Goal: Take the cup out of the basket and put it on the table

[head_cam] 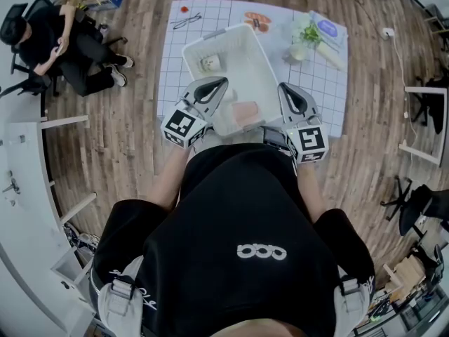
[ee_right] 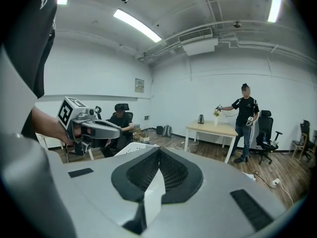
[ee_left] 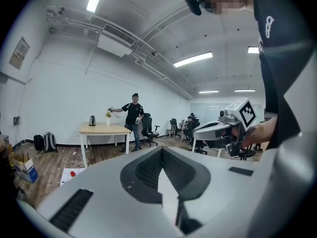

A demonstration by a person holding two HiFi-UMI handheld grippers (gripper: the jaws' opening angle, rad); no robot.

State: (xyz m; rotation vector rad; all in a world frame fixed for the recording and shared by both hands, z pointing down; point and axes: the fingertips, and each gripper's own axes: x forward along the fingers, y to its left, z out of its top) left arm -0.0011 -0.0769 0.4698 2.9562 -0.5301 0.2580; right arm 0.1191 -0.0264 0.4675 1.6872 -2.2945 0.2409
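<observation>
Nearest the head camera, a black shirt point(head_cam: 245, 258) fills the lower half of the view and hides the person's hands, the floor below and the back ends of both tools. Only the forearms are seen to either side.

The left tool point(head_cam: 216, 85) and the right tool point(head_cam: 289, 91) are held side by side at the near end of a white basket point(head_cam: 198, 42), which stands on a gridded mat point(head_cam: 168, 76) on the wooden floor. The near rim of the basket is partly covered by the tools and their marker cubes point(head_cam: 184, 127).

Each tool's own view looks across the room, well above the basket, so its contents are not shown there. In the left gripper view the jaws are seen pressed together at the tips with nothing between them. In the right gripper view the jaws are likewise closed tip to tip and empty. Neither tool is seen to touch the cup.

The cup point(head_cam: 210, 63) is found inside the basket, just beyond the left tool's tip, toward the far left corner. It is small and pale; whether it stands or lies cannot be told. A pink object point(head_cam: 245, 112), too blurred to identify, lies in the basket between the two tools.
</observation>
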